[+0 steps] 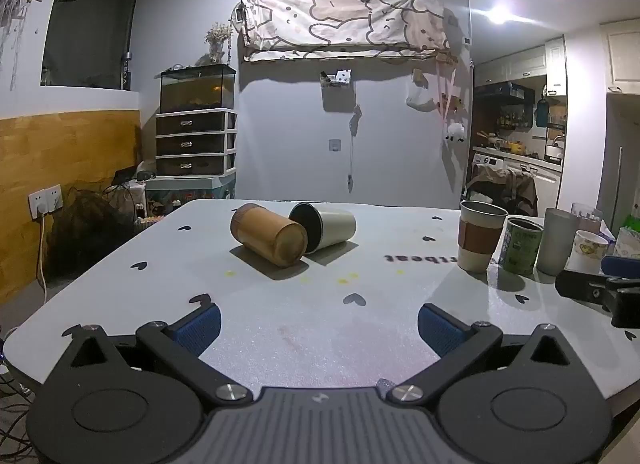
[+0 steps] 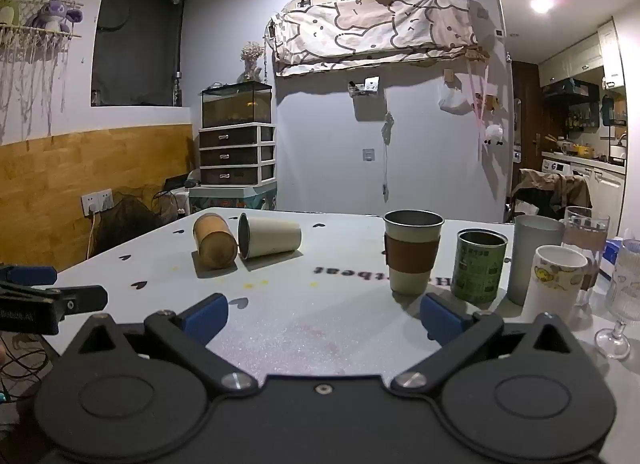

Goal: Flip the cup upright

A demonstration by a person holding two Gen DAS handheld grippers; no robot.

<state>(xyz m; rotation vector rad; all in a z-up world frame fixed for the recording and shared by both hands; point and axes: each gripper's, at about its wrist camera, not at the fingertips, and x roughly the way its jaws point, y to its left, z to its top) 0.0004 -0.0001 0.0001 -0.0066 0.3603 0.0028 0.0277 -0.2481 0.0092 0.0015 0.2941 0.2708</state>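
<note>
Both the left gripper [image 1: 319, 322] and right gripper [image 2: 324, 316] stood released, holding nothing. The bamboo cup [image 1: 269, 239] and cream cup [image 1: 324, 227] lay sideways, touching; flipping not yet begun.

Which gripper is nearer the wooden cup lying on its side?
Left. The left gripper faces the wooden cup almost head-on; the right gripper sits farther right, by the upright cups.

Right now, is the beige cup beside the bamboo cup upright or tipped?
Tipped. The beige cup lies on its side on the table, its dark open mouth facing sideways toward the bamboo cup.
</note>
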